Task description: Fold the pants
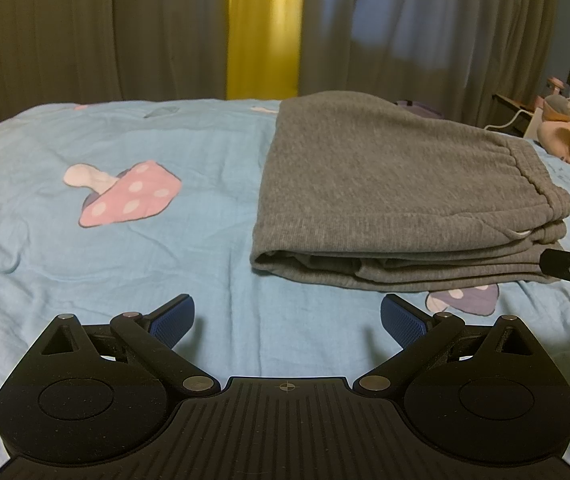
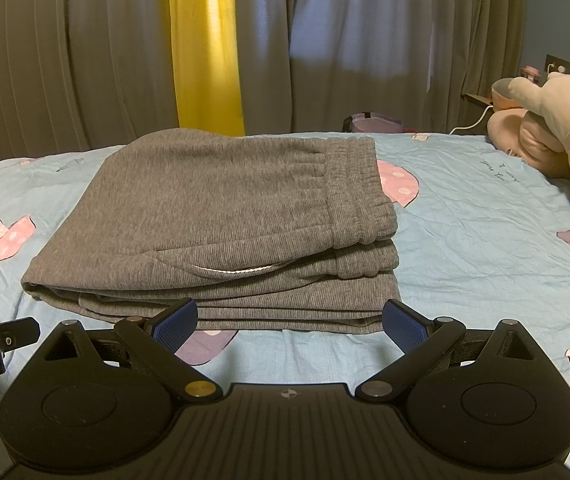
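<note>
Grey pants [image 2: 213,216] lying folded in a neat stack on the blue bedspread [image 2: 465,240], waistband to the right. Left gripper [image 1: 287,320] and right gripper [image 2: 290,322] both spread wide, empty, near the stack's near edge. Folding seemingly complete; next, probably only withdrawing or smoothing.

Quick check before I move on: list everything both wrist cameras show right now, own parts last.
pants: one, grey, folded into a stack on the bed
bedsheet: one, light blue with mushroom prints, under everything
curtains: grey with one yellow strip, behind the bed
plush toy: one, pink and beige, far right on the bed
wall socket: one, dark, right wall
left tongs: open, empty, before the pants
right tongs: open, empty, at the pants' near edge
</note>
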